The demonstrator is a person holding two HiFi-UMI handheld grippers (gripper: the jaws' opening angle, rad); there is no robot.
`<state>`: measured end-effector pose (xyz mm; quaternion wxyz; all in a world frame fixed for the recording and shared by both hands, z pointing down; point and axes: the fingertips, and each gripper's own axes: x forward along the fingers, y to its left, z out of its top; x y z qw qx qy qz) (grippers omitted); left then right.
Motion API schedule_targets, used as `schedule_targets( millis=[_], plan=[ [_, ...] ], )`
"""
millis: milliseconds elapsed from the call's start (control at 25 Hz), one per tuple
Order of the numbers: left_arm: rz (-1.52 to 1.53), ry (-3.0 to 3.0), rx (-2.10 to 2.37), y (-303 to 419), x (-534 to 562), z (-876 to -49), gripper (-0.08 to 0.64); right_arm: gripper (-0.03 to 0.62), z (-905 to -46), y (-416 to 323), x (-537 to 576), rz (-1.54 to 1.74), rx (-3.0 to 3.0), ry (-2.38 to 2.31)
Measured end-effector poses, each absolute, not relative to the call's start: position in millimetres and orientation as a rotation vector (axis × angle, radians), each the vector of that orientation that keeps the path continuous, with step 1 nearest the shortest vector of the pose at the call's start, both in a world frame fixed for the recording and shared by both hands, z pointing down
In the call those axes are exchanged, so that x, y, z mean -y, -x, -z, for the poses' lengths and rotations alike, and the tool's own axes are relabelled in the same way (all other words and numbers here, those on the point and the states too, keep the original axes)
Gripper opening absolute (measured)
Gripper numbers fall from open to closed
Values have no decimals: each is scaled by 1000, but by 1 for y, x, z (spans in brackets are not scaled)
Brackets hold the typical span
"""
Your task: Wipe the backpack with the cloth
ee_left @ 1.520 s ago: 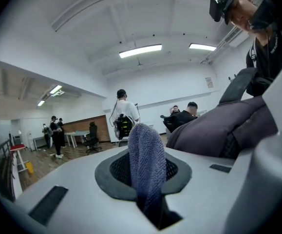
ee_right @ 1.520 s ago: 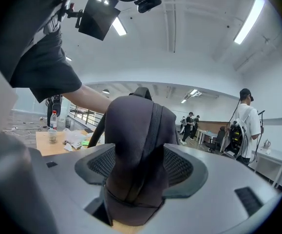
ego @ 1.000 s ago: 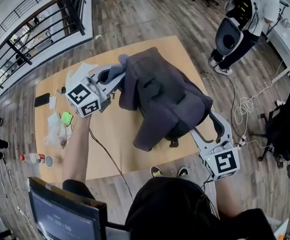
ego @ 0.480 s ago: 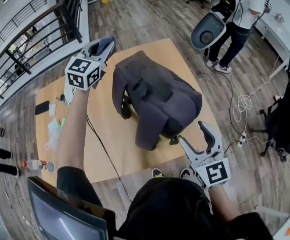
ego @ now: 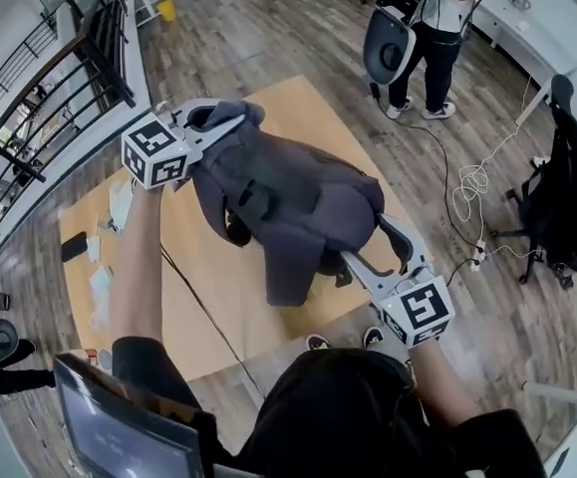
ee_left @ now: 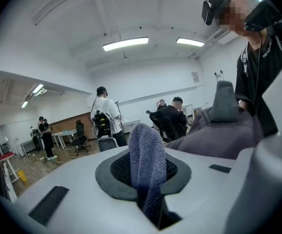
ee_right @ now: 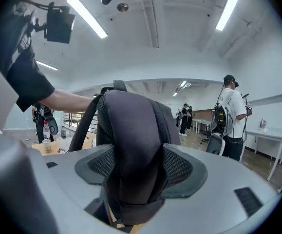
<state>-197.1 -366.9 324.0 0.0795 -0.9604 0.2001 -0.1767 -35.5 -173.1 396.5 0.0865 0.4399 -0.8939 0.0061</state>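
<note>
Holding both ends now. Our left gripper is clenched on the blue-grey cloth; in the left gripper view a fold of it stands up between the closed jaws. Our right gripper is clamped on a dark padded part of the backpack, most likely a strap or the lower edge. The right gripper view shows the jaw pads pressed into it on both sides.

Position: the backpack lies on the wooden table, slumped on its side. Its long axis runs from far-left, by the cloth, to near-right, by our right gripper. The cloth sits at the far-left end, touching the pack or just over it; we cannot say which.

What the wipe turns on, as we judge it: the pack's broad face stretches away from the cloth toward our right gripper, so the stroke would run along that axis, toward us and to the right. The left gripper is the nearer one for wiping; the right looks placed to anchor.

Writing: none legible on pack or cloth. Only the black-and-white square patterns on the marker cubes.
</note>
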Motion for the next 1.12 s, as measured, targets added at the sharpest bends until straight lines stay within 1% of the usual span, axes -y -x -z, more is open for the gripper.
schedule_targets(
  millis=[160, 360, 440, 600, 680, 760, 880, 920, 1000, 1040, 1120],
  plan=[
    [353, 2926, -653, 192, 333, -326, 61, 307, -404, 2, 190, -5, 2697, -1227],
    [144, 2889, -820, 207, 284, -319, 61, 304, -404, -15, 233, -12, 2765, -1113],
    [117, 2845, -907, 213, 264, -316, 61, 273, -402, -12, 254, 29, 2781, -1039],
    [94, 2787, -1066, 226, 239, -315, 61, 261, -400, 5, 295, 108, 2750, -958],
    [55, 2776, -1160, 234, 233, -315, 61, 235, -398, 11, 307, 135, 2723, -976],
    [12, 2728, -1345, 248, 225, -316, 61, 197, -396, 10, 307, 149, 2710, -1019],
    [-89, 2581, -1672, 268, 199, -313, 61, 191, -400, -11, 288, 146, 2702, -1089],
    [-146, 2540, -1722, 268, 188, -306, 61, 170, -403, -19, 279, 161, 2692, -1107],
    [-281, 2495, -1749, 262, 166, -285, 61, 39, -403, -32, 266, 184, 2684, -1159],
    [-334, 2486, -1747, 254, 155, -274, 61, 21, -399, -39, 261, 169, 2701, -1185],
    [-376, 2489, -1744, 228, 137, -259, 61, 12, -382, -52, 249, 115, 2769, -1200]
  ],
)
